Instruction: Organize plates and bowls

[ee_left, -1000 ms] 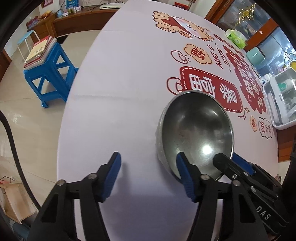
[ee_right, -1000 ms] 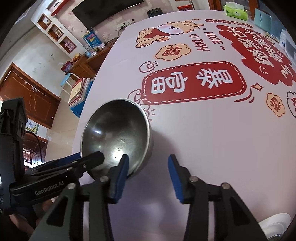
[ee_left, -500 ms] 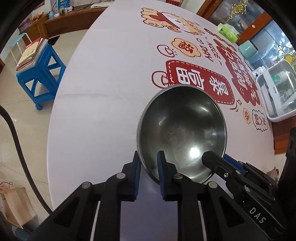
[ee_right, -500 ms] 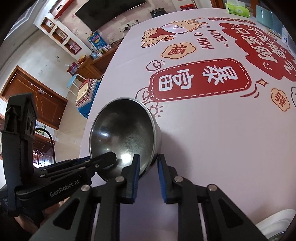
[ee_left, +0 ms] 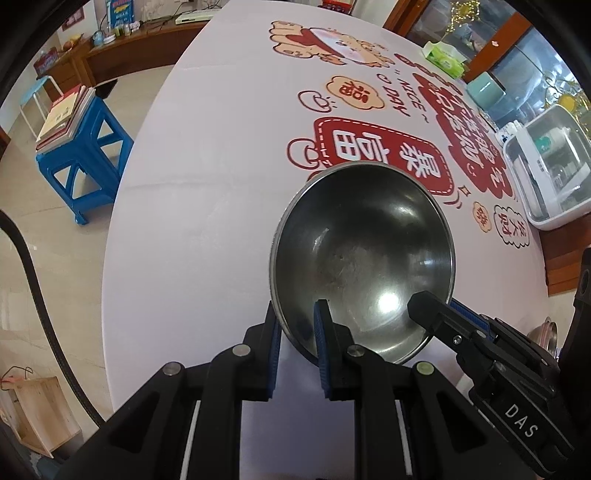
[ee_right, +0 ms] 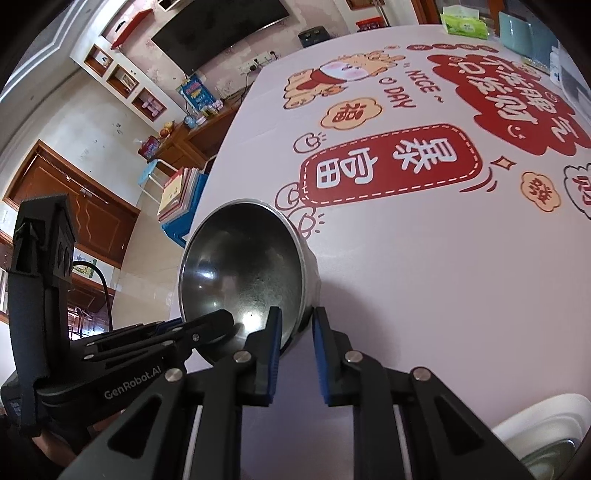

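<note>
Blue stool (ee_left: pixel 79 155) far left off bench (ee_left: pixel 207 192); steel bowl (ee_left: pixel 364 258) tilted, perhaps lifted, rim pinched by left hand-held gripper (ee_left: pixel 297 334), right hand-held gripper (ee_right: pixel 295 332) closing on opposite rim.

A home, a living and dining room by its furnishings; a flat television (ee_right: pixel 218 35) hangs on the wall above a long wooden sideboard (ee_right: pixel 192 138) crowded with small items; wall niches (ee_right: pixel 125 83) hold knick-knacks; a blue plastic stool (ee_left: pixel 83 155) stacked with books stands on tiled floor; the bench (ee_left: pixel 207 184) wears a festive printed tablecloth, a tissue pack (ee_left: pixel 445 59) at its far edge.
</note>
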The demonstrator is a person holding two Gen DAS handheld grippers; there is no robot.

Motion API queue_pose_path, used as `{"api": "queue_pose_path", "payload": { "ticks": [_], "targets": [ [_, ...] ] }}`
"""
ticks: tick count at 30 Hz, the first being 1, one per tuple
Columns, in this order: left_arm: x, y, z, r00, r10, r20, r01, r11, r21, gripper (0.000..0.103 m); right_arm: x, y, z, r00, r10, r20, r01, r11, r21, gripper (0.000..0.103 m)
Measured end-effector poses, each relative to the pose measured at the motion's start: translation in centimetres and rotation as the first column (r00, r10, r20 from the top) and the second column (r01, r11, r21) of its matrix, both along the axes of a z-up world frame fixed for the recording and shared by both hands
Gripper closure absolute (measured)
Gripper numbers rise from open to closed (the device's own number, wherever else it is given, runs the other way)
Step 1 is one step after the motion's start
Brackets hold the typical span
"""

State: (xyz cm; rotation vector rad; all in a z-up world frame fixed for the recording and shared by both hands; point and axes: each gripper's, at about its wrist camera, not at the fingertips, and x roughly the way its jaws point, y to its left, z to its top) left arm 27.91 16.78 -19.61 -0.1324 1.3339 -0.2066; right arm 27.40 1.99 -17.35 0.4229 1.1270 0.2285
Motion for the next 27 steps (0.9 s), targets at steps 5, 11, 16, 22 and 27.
{"api": "queue_pose_path", "payload": {
  "ticks": [5,11,16,22,27],
  "targets": [
    [-1.4,-0.5,1.9,0.999,-0.019,0.038,0.019,1.000,0.005,0.087,-1.3,-0.7,1.3,0.999,-0.014,0.037,0.013,1.000,0.011,0.088],
    [-3.7,-1.1,4.2,0.995,-0.031,0.095,0.030,1.000,0.010,0.087,-3.3,-1.3,3.1,0.996,-0.021,0.091,0.019,1.000,0.019,0.088],
    [-5.9,-1.6,5.8,0.990,-0.046,0.134,0.044,0.999,0.018,0.086,-5.1,-1.8,4.4,0.991,-0.032,0.132,0.028,0.999,0.029,0.089],
    [-8.8,-2.6,7.8,0.983,-0.064,0.173,0.060,0.998,0.025,0.086,-7.3,-2.8,6.1,0.984,-0.029,0.178,0.025,0.999,0.026,0.091],
    [-11.3,-4.1,8.6,0.981,-0.080,0.175,0.076,0.997,0.033,0.086,-9.6,-3.6,7.1,0.982,-0.004,0.188,0.006,1.000,-0.008,0.091]
  ]
}}
